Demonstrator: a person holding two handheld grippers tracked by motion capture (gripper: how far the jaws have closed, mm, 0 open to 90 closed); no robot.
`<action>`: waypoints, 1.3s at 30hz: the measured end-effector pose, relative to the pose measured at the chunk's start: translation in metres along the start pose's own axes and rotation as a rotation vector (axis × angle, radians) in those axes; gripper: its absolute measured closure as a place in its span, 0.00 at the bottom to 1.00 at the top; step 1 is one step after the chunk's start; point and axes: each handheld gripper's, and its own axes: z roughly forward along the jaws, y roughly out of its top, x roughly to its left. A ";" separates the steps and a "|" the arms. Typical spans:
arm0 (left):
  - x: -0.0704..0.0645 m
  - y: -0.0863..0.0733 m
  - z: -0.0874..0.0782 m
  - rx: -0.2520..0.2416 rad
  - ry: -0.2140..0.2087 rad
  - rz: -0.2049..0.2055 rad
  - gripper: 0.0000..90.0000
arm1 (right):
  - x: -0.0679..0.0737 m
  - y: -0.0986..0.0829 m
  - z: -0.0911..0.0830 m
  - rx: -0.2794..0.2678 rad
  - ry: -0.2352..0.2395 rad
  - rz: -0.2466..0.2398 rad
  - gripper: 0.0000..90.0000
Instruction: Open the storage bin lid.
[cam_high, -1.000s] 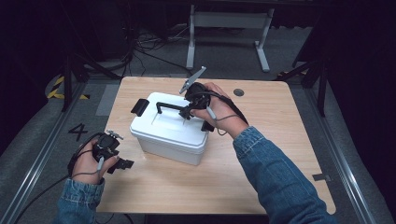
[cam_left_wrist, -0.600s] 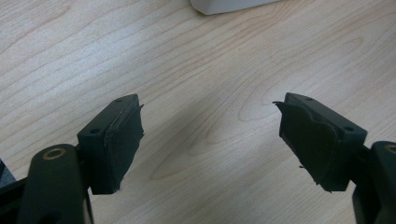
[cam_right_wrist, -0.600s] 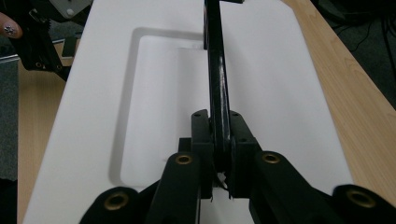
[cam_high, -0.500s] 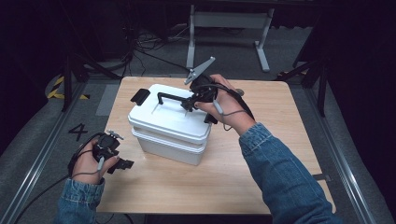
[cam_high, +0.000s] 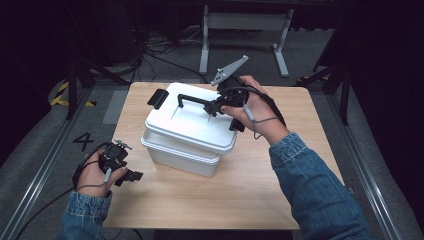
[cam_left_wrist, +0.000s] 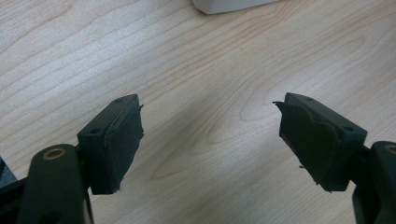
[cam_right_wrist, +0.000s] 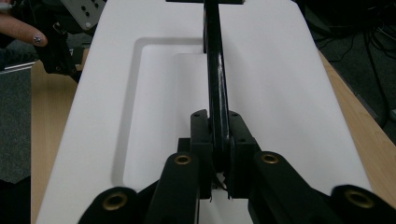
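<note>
In the middle of the wooden table (cam_high: 240, 200), a white plastic storage box (cam_high: 177, 155) stands with its white lid (cam_high: 192, 122) lifted clear of the rim and tilted, a gap showing between lid and box along the near side. The right gripper (cam_high: 220, 106) is clamped on the lid's black carry handle (cam_high: 192, 100), and the right gripper view shows both jaws pressed flat against the thin bar of that handle (cam_right_wrist: 215, 88) at one end of it. The lid looks light and stiff, smooth and a little slippery on its flat top, so the handle seems the sound place to hold it; gripped off-centre as it is, it would probably hang askew and swing if moved fast. A black latch (cam_high: 157, 98) sticks out at the lid's far left end. The left gripper (cam_high: 131, 175) rests low at the table's left edge, well apart from the box, jaws spread wide over bare wood with nothing between them, as the left gripper view shows (cam_left_wrist: 210, 140). The lid covers the inside of the box, so what it holds cannot be made out, and the person's right hand (cam_high: 252, 112) hides the latch on the right end.
</note>
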 end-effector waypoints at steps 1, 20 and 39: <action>0.000 0.000 0.000 0.000 0.002 0.000 0.24 | -0.001 -0.002 -0.003 -0.002 -0.001 0.003 0.94; 0.000 0.000 0.001 0.005 -0.007 -0.007 0.24 | -0.020 -0.036 -0.054 -0.035 -0.059 0.060 0.94; 0.000 0.001 0.003 0.013 -0.009 -0.008 0.24 | -0.037 -0.077 -0.100 -0.037 -0.126 0.120 0.94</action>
